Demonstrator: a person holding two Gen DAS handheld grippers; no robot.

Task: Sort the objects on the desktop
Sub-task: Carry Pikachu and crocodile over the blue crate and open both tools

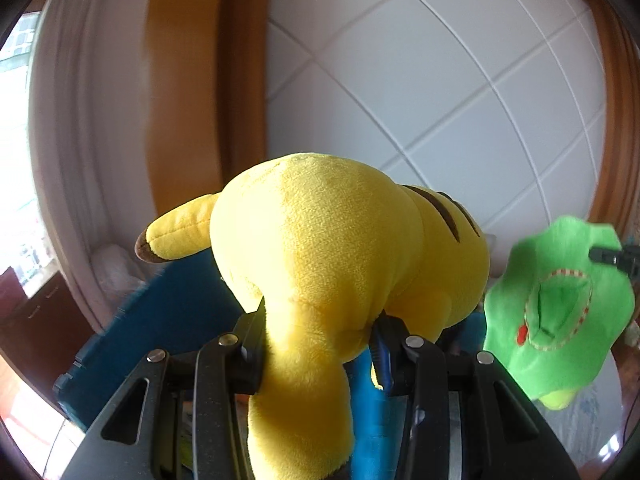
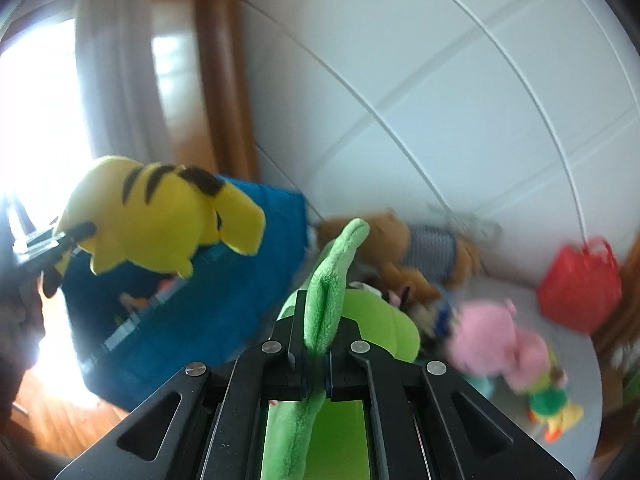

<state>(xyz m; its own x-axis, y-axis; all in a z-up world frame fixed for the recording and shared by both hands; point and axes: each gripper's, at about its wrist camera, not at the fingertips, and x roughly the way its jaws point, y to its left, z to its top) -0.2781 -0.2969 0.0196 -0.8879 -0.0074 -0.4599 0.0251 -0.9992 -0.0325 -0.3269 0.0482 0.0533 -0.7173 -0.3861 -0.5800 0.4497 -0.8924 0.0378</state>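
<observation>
My left gripper [image 1: 318,344] is shut on a yellow plush toy [image 1: 332,248] with brown stripes, held in the air above a blue storage box [image 1: 160,320]. The same toy [image 2: 160,216] and the left gripper [image 2: 60,240] show at the left of the right wrist view. My right gripper [image 2: 316,354] is shut on a flap of a green plush toy [image 2: 332,280], also lifted. That green toy [image 1: 560,304] hangs at the right of the left wrist view with the right gripper's fingertips [image 1: 612,258] on it.
On the white table [image 2: 580,360] lie a brown striped-shirt plush [image 2: 420,248], a pink plush [image 2: 496,344] and a small green-and-yellow plush [image 2: 552,404]. A red basket [image 2: 580,280] stands at the back right. The blue box [image 2: 224,300] sits left of them. A tiled wall is behind.
</observation>
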